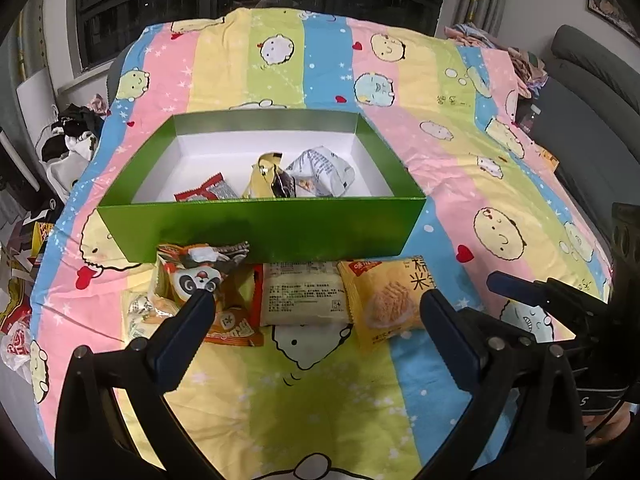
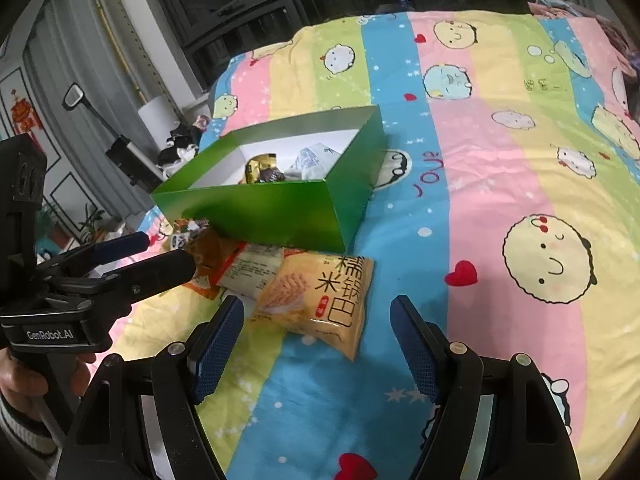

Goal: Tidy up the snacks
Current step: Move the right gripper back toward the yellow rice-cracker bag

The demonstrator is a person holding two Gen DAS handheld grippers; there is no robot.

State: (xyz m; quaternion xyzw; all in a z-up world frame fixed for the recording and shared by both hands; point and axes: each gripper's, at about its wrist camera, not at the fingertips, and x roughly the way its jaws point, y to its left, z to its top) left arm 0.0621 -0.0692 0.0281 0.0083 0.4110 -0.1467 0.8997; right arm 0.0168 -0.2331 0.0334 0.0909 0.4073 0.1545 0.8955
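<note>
Left wrist, green box [image 1: 280, 228], wrapped snacks [image 1: 280, 178] inside

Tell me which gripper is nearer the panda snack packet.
Left. The left gripper is open with one finger's tip right at the panda snack packet; the right gripper hovers open over the yellow rice-cracker packet instead.

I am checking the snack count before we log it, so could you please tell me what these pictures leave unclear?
- Green box, left wrist view: its near wall hides the lower parts of the packets inside.
- Red packet: hidden by that wall in the right wrist view.
- Panda packet: the left gripper finger covers its lower edge.
- White packet: print too small to read.
</note>
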